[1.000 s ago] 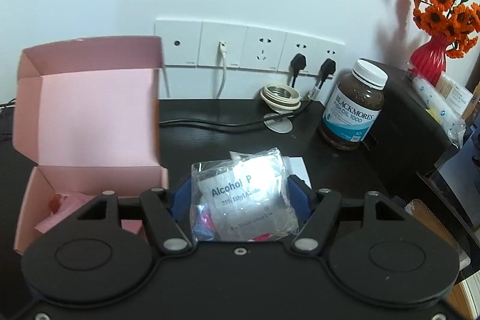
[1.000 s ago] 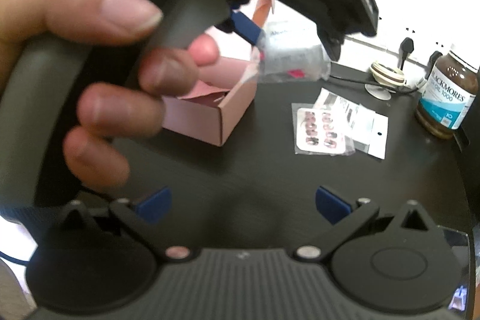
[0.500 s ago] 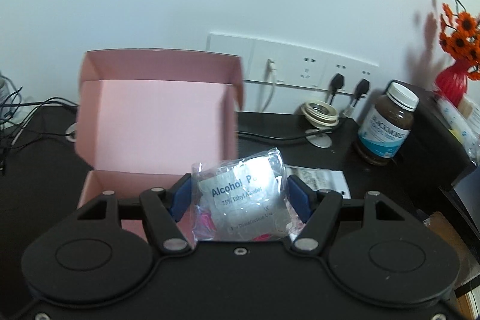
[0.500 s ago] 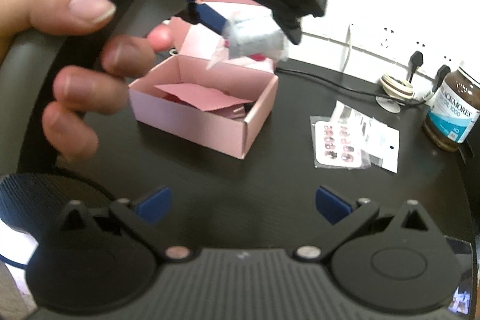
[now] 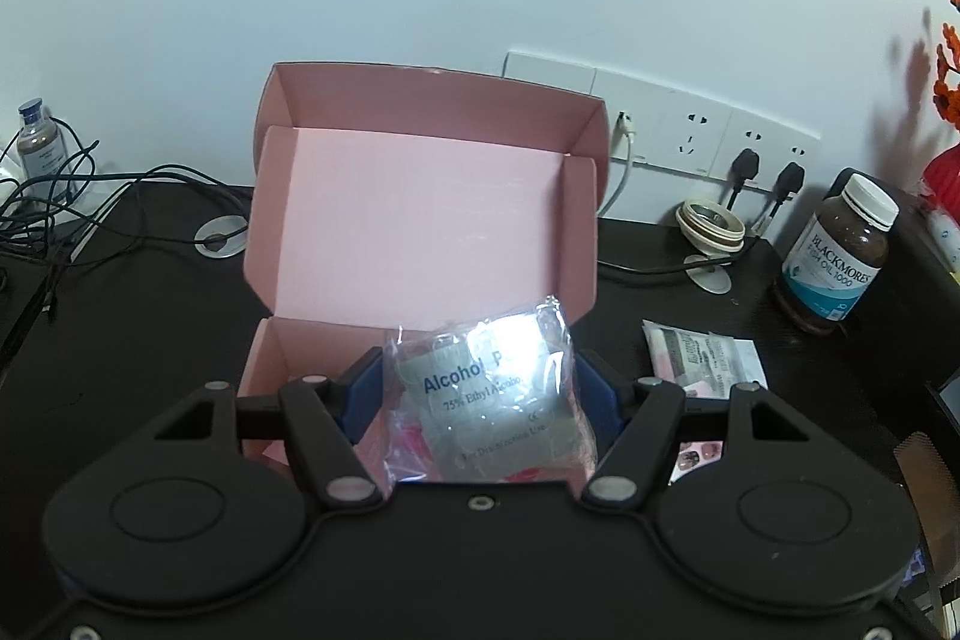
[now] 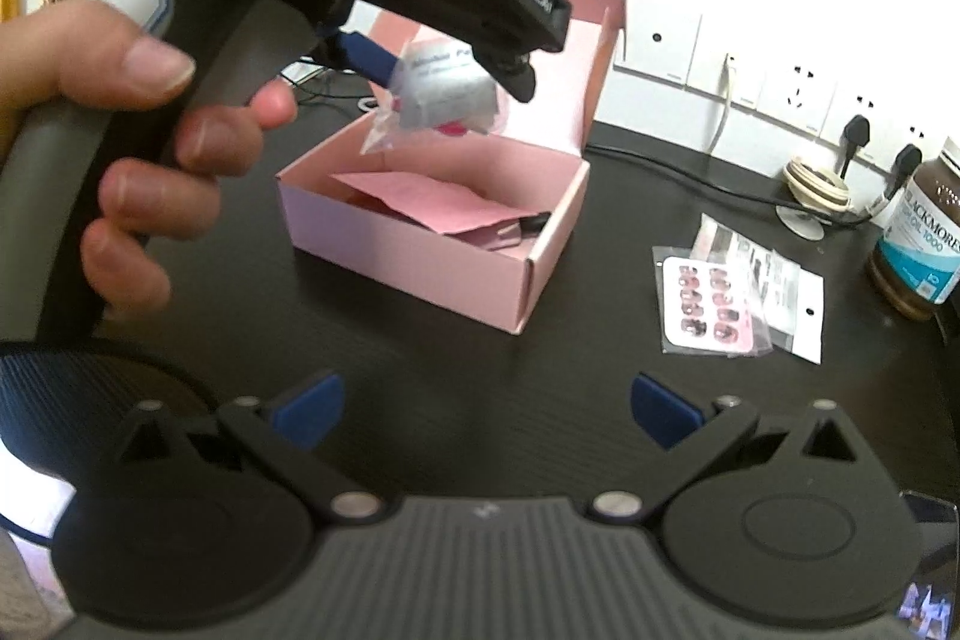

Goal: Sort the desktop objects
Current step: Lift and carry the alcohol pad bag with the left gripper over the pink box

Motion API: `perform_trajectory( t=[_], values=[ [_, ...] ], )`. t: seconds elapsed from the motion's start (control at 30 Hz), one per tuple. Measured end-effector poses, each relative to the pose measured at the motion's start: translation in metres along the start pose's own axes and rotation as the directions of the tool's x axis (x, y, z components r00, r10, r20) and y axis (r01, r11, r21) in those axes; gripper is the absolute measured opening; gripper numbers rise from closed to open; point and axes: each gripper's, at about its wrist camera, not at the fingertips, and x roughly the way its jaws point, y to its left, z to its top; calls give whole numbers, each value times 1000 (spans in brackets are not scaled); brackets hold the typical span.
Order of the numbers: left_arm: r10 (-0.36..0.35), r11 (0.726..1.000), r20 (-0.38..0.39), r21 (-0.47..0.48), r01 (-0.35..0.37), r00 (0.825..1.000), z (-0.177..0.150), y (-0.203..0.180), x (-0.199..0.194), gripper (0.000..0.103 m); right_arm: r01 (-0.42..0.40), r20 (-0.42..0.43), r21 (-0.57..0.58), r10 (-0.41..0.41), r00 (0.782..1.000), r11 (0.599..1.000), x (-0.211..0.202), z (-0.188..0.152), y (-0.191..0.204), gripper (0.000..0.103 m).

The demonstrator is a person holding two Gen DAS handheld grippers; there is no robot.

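Note:
My left gripper (image 5: 480, 394) is shut on a clear bag of alcohol pads (image 5: 489, 400) and holds it above the open pink box (image 5: 420, 220). In the right wrist view the left gripper (image 6: 444, 82) hangs with the bag (image 6: 441, 91) over the box (image 6: 438, 244), which holds pink paper. My right gripper (image 6: 486, 406) is open and empty, low over the dark desk (image 6: 420, 358). Flat packets of nail stickers (image 6: 714, 304) lie on the desk right of the box.
A brown fish-oil bottle (image 5: 840, 262) stands at the right by wall sockets (image 5: 690, 136) with plugged cables. A roll of tape (image 5: 711, 220) sits near it. Tangled cables (image 5: 60, 196) and a small bottle (image 5: 39, 142) are at far left.
My left gripper has carried the bag leftward from over the desk to above the pink box. The right gripper has stayed open, roughly in place.

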Motion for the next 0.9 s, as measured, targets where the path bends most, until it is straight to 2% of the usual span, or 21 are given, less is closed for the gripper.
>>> perform_trajectory(
  t=[0.9],
  values=[
    [22,999,-12,44,-21,1000,-6,15,8,68,40,-2,8,-40,999,999,4,2,-13,102]
  ],
)
